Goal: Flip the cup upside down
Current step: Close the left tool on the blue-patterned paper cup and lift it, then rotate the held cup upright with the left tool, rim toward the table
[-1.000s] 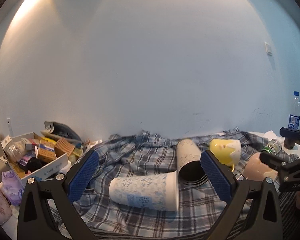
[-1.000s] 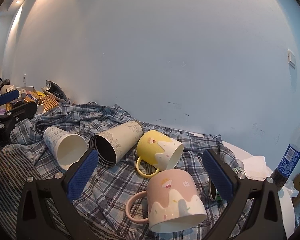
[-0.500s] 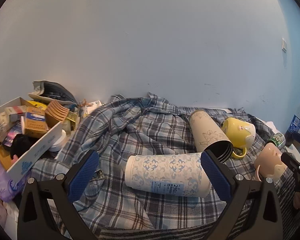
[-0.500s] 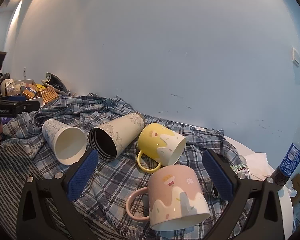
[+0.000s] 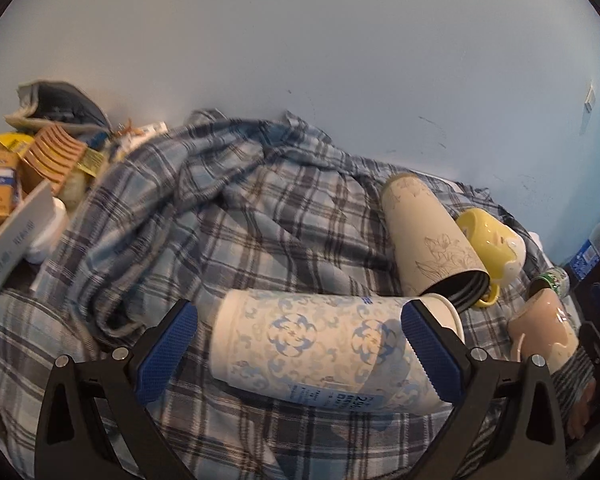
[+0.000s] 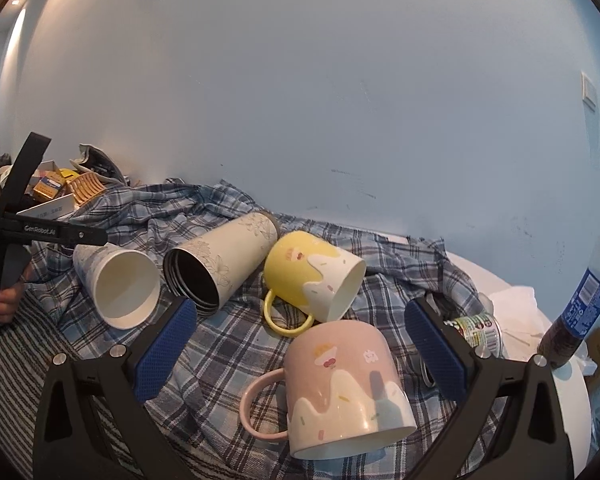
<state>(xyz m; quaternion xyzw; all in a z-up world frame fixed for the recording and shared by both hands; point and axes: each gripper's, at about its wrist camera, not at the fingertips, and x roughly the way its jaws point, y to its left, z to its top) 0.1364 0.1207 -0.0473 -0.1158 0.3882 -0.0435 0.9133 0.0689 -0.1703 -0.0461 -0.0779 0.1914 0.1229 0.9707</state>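
Note:
A white paper cup with blue flower print [image 5: 324,344] lies on its side on the plaid cloth [image 5: 220,220], mouth to the right. My left gripper [image 5: 300,348] is open, its blue pads on either side of the cup, right pad over the rim. The cup also shows in the right wrist view [image 6: 118,286], mouth toward the camera. My right gripper [image 6: 300,344] is open and empty above a pink mug [image 6: 340,388] that stands mouth down. A yellow mug [image 6: 312,276] and a cream tumbler [image 6: 220,260] lie on their sides.
A cardboard box of small items [image 5: 4,184] stands at the left. A green can [image 6: 476,328] and a blue-label bottle [image 6: 584,300] stand at the right by a white table edge [image 6: 512,300]. The wall is close behind.
My left gripper has moved forward and down toward the paper cup, which now fills the space between its pads. The right gripper has barely moved.

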